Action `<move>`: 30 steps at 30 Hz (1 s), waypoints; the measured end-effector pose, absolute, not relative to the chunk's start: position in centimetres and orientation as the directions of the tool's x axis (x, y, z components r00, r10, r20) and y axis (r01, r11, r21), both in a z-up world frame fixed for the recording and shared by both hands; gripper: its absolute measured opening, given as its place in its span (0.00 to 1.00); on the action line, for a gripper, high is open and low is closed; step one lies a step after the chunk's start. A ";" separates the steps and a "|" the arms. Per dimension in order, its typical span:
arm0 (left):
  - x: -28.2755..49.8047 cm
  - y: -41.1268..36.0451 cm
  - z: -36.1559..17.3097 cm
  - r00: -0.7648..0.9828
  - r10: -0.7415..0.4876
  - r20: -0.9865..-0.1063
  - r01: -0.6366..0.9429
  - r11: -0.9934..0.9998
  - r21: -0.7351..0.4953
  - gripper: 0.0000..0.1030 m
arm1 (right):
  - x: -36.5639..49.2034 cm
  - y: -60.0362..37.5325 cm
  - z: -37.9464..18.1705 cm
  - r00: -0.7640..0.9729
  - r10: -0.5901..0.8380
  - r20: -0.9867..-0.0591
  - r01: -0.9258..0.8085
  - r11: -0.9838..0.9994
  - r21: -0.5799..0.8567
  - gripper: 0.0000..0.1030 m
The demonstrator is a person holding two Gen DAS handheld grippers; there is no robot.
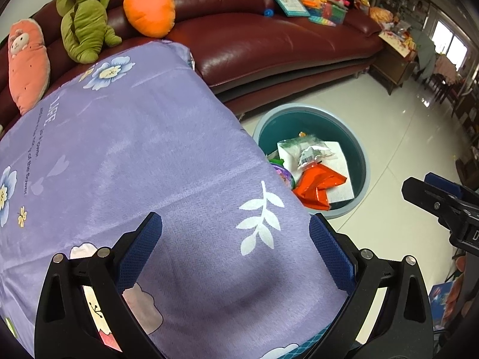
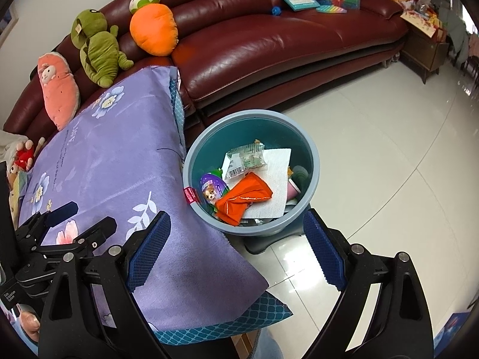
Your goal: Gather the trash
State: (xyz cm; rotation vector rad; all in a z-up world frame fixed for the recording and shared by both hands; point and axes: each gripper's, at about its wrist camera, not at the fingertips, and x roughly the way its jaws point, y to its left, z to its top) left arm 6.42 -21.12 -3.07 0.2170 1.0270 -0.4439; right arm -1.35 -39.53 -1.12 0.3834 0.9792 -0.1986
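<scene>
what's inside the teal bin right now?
In the teal bin: orange wrapper, white paper towel, clear barcoded packet, purple puppy-print pack. More scraps sit beneath, mostly covered; the bottom is hidden.

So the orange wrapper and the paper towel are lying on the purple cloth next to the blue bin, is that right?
Not quite. The orange wrapper and the paper towel lie inside the blue bin, not on the purple cloth. The right wrist view shows it; the bin does stand next to the cloth.
</scene>
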 end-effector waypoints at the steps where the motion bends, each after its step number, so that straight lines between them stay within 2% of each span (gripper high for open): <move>1: 6.5 -21.2 -3.2 0.437 -0.252 -0.864 0.453 0.891 -0.031 0.96 | -1.2 -39.5 -1.2 0.545 0.009 -0.839 0.333 0.915 0.227 0.84; 30: 7.6 -21.1 -5.4 0.371 -0.261 -0.891 0.452 0.889 -0.072 0.96 | 0.1 -39.7 -2.8 0.498 0.002 -0.867 0.353 0.913 0.205 0.84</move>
